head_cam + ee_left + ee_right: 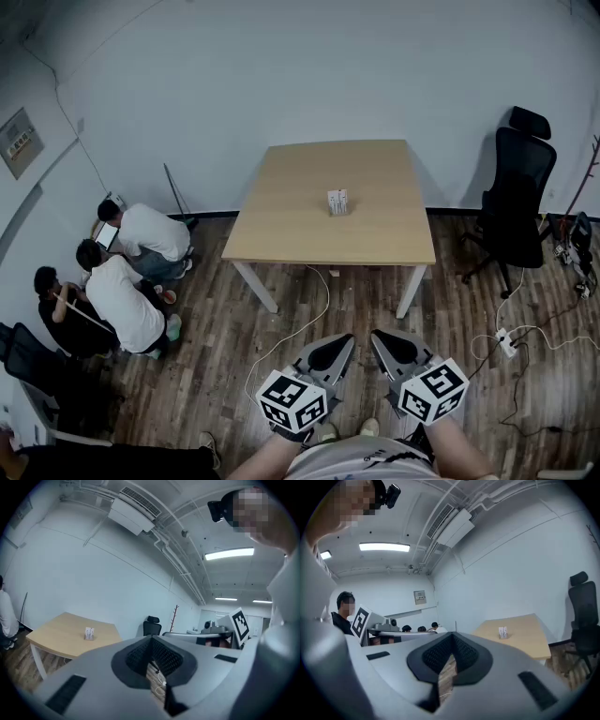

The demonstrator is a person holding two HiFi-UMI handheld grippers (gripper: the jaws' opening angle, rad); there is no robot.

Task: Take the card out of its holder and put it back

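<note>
A small white card stands in its holder [337,202] near the middle of the light wooden table [300,234], well ahead of me. The holder also shows far off in the left gripper view [89,633] and the right gripper view [503,632]. My left gripper [339,345] and right gripper [382,339] hang side by side over the wooden floor, short of the table, close to my body. Both are shut with nothing between the jaws, as each gripper's own view shows for the left gripper [151,641] and the right gripper [451,639].
A black office chair [516,187] stands right of the table. Several people [122,281] crouch by the left wall. A power strip with cables [506,342] lies on the floor at right, and a white cable [314,314] runs under the table's front edge.
</note>
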